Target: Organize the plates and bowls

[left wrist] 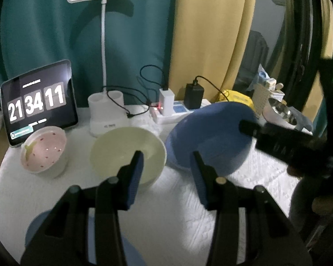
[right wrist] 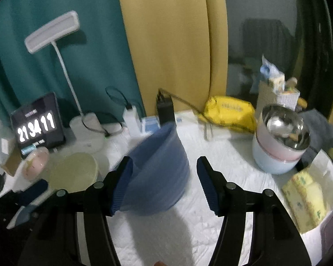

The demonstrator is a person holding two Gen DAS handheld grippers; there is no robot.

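Now we see our right gripper (right wrist: pixel 164 177) with fingers (right wrist: pixel 122 186) spread wide, the tilted blue bowl (right wrist: pixel 159 173) between them; whether the left pad touches its rim we cannot tell. Our left gripper (left wrist: pixel 166 173) stands partly open and holds nothing, above the cream bowl (left wrist: pixel 122 150) on the white bench (left wrist: pixel 166 210). Left of that sits the pink bowl (left wrist: pixel 43 150).

tablet (left wrist: pixel 38 102) left-rear | 3 bowls (left wrist: pixel 127 153) in row before it | lamp (left wrist: pixel 105 115) behind
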